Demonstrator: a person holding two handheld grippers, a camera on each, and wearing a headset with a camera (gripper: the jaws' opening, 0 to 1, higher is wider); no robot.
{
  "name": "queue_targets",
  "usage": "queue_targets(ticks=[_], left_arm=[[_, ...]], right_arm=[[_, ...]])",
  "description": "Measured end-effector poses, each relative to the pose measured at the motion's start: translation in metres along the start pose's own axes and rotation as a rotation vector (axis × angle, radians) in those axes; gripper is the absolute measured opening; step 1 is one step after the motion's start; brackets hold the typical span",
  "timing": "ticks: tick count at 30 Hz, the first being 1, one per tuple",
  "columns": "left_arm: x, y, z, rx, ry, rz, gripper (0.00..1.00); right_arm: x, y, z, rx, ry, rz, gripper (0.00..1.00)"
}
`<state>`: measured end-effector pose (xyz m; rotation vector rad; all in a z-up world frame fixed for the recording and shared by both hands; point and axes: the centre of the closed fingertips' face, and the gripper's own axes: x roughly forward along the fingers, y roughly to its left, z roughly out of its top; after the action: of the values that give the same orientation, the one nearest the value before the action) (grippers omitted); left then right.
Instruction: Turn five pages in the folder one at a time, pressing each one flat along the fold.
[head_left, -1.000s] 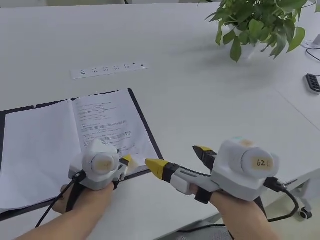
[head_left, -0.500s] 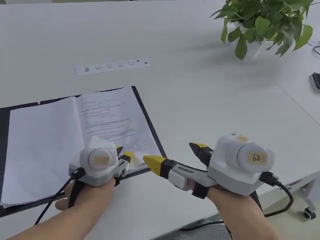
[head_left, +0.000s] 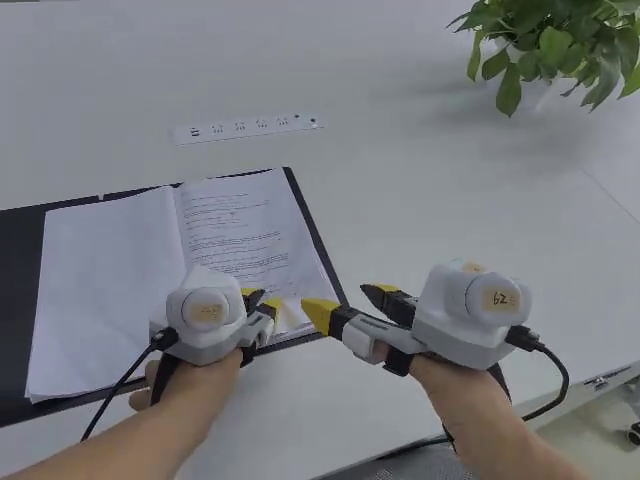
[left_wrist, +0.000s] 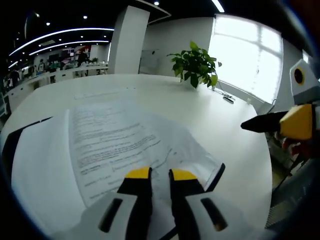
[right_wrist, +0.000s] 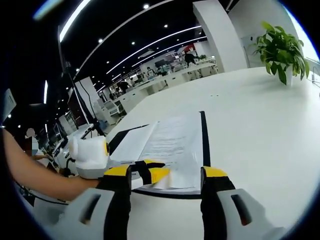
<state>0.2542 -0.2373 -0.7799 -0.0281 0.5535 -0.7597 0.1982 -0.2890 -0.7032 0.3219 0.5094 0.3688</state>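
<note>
Your left gripper (head_left: 265, 303) nipping the page (head_left: 240, 240) by its near right corner, folder (head_left: 20, 330) open on the table (head_left: 450, 180) — right gripper (head_left: 347, 300) just beside that corner, jaws wide apart, right hand (head_left: 450, 385) low, aimed left.

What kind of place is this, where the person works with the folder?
Most likely an open-plan office. The large white table has a socket strip set into it, a potted plant stands on it, and the right gripper view shows rows of desks under long strip lights behind.
</note>
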Motion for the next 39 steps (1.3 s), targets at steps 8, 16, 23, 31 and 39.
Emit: queue_targets(ticks=[8,16,23,31,39], left_arm=[[0.0,-0.002,-0.001,-0.011,0.007,-0.014,0.08],[-0.001,-0.006,-0.002,0.003,0.017,-0.03,0.0],[-0.002,-0.008,-0.002,0.037,0.021,-0.027,0.0],[-0.003,-0.027,-0.007,0.18,0.014,-0.064,0.25],[-0.002,-0.014,-0.006,0.209,0.048,-0.037,0.07]], right_arm=[[0.026,-0.002,0.01,-0.047,0.004,0.048,0.48],[0.044,-0.001,0.018,-0.045,0.003,0.08,0.46],[0.045,-0.003,0.013,-0.034,0.013,0.078,0.48],[0.038,-0.012,0.005,-0.012,0.013,0.057,0.49],[0.041,-0.02,0.0,0.003,0.029,0.051,0.49]])
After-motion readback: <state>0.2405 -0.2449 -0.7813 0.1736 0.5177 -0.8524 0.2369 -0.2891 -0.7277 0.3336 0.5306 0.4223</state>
